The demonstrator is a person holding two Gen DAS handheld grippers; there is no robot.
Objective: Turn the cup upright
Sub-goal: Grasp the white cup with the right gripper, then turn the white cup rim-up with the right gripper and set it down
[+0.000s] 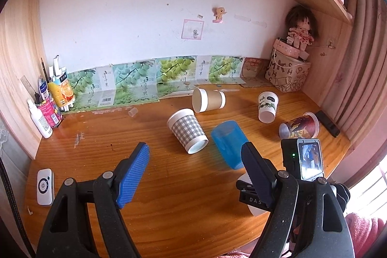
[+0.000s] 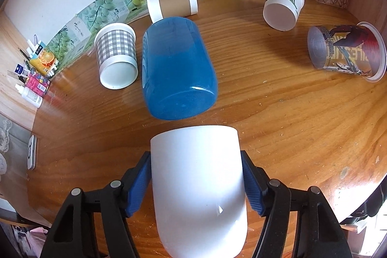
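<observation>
The right gripper [image 2: 196, 187] was clamped on the white cup [image 2: 197, 187] at the near table [image 2: 302, 125] edge; turn it slowly, clear of the blue cup [image 2: 177, 69] beyond. The left gripper [image 1: 196, 161] stood apart, empty.

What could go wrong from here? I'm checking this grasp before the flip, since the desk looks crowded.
1. The right gripper clamps the white cup by its smooth sides, so the cup could slip as it turns.
2. The blue cup lies on its side just ahead of the white cup; a swing forward may knock it and set it rolling toward the checked cup.
3. The left gripper hangs open close by, so the two could collide.
</observation>
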